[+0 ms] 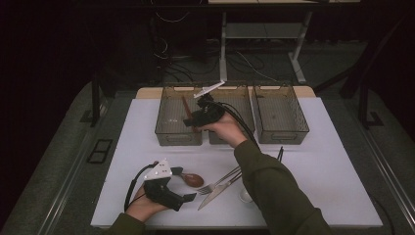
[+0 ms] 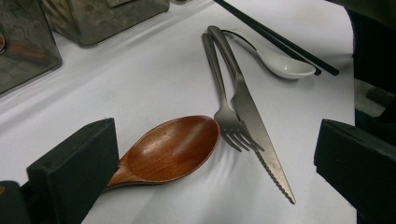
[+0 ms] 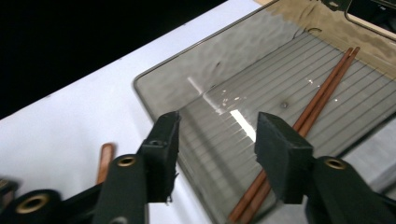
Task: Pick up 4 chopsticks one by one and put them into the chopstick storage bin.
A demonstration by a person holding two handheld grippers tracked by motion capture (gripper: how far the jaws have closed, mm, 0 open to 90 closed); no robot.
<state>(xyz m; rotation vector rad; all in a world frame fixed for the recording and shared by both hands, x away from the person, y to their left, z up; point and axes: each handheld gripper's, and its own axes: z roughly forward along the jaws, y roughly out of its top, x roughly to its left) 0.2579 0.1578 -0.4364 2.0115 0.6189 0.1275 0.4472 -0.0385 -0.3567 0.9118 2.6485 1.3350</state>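
White tabletop (image 1: 333, 161) carries three smoky bins (image 1: 280, 115); dark room beyond.

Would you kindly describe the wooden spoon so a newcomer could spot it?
On the white table, look near the front edge, beside the left gripper. The wooden spoon lies left of the fork and knife; it alone is glossy brown.

L gripper (image 1: 188, 197) low, jaws wide; R gripper (image 1: 188, 121) raised, jaws apart, prob. empty.
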